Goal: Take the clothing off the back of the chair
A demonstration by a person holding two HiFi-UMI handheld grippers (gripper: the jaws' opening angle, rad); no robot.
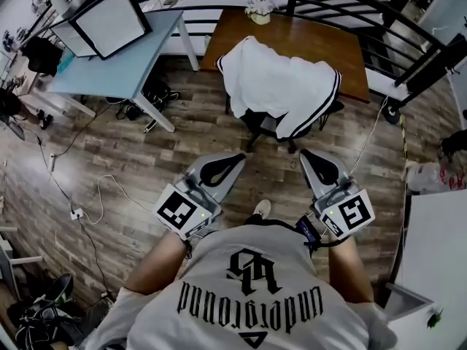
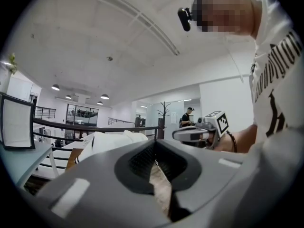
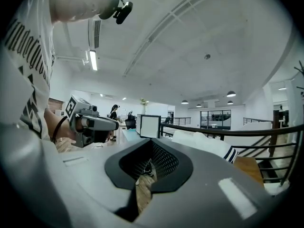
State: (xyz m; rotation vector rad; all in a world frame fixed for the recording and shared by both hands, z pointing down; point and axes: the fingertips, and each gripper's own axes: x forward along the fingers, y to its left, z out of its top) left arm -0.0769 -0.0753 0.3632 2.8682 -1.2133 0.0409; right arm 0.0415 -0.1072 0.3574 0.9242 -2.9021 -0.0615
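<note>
Left tongs [image 1: 237,158], right tongs [image 1: 310,157] closed, clothing [image 1: 281,86] on chair [image 1: 264,125]

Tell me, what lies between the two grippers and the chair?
Only bare wooden floor, as the head view shows; the left gripper and right gripper are both short of the chair bearing the clothing.

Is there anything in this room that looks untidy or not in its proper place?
Yes. A white garment with dark striped trim is thrown over the back of the office chair at the wooden table, and it hangs unevenly. Loose cables also trail across the floor on the left.
</note>
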